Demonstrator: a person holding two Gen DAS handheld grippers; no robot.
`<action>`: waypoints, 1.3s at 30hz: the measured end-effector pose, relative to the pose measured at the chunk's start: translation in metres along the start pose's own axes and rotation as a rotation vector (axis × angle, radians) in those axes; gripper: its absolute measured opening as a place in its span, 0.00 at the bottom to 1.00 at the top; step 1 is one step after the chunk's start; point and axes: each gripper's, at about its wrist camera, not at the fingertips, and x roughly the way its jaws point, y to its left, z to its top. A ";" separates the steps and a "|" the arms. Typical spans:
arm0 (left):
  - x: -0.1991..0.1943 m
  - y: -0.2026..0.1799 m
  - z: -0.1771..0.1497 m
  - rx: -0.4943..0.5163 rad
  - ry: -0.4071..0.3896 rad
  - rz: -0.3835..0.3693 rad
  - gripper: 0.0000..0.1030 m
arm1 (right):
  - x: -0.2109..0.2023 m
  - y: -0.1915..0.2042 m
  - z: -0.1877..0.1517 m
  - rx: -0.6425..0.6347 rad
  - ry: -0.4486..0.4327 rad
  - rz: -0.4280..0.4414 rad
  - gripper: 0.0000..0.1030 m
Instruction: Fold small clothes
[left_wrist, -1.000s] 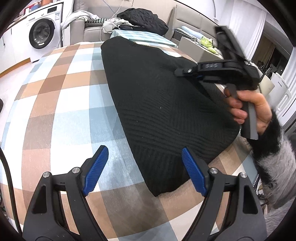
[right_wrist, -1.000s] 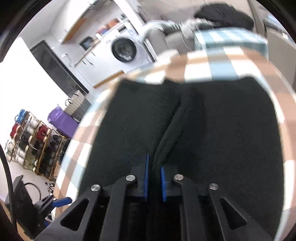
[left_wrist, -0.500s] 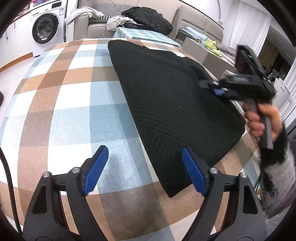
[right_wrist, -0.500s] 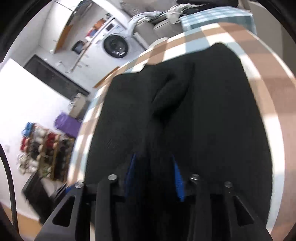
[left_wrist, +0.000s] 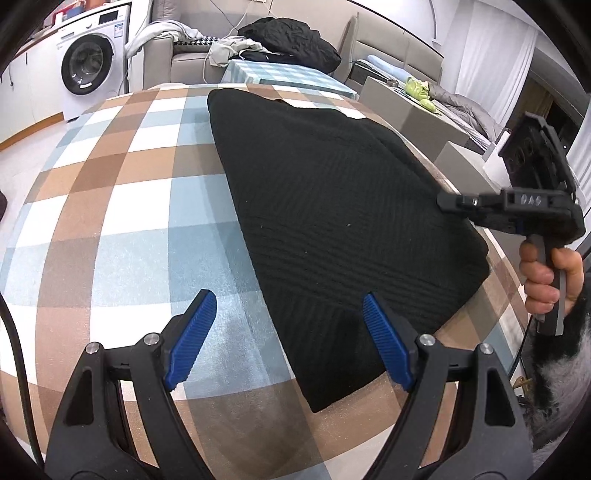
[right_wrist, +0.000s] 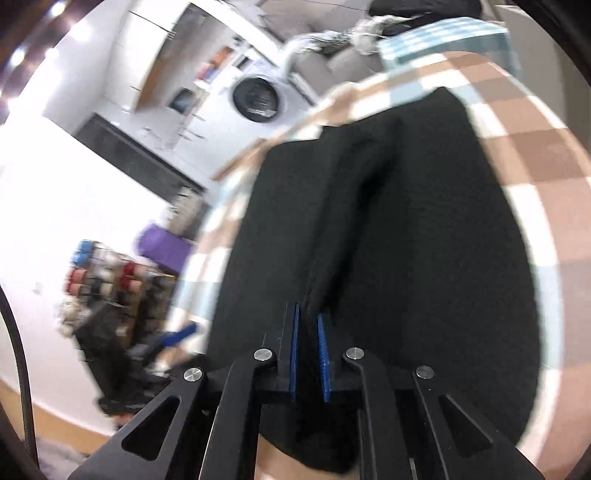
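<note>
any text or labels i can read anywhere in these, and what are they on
"DAS", as best it reads, raised on the side of the right gripper; the first letter is uncertain.
Sticker and panel print on the washing machine: too small to read.
The black sweater and checked tablecloth show no text.
The right wrist view is too blurred to read anything.

The left gripper (left_wrist: 284, 334) hangs tilted downward with its blue pads spread wide and nothing between them, while the right gripper (right_wrist: 307, 332), gripped by a hand (left_wrist: 546, 273) in a fuzzy sleeve (left_wrist: 561, 373), is pinched closed on dark knit fabric
</note>
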 end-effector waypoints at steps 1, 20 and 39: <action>0.001 0.001 0.000 -0.005 0.002 0.000 0.77 | 0.005 -0.005 -0.002 0.002 0.030 -0.057 0.10; 0.013 0.015 0.006 -0.028 0.018 0.025 0.77 | 0.058 -0.015 0.110 0.069 -0.180 -0.156 0.05; 0.029 0.025 0.018 -0.091 0.019 0.048 0.78 | -0.008 -0.002 -0.010 -0.005 -0.046 -0.182 0.36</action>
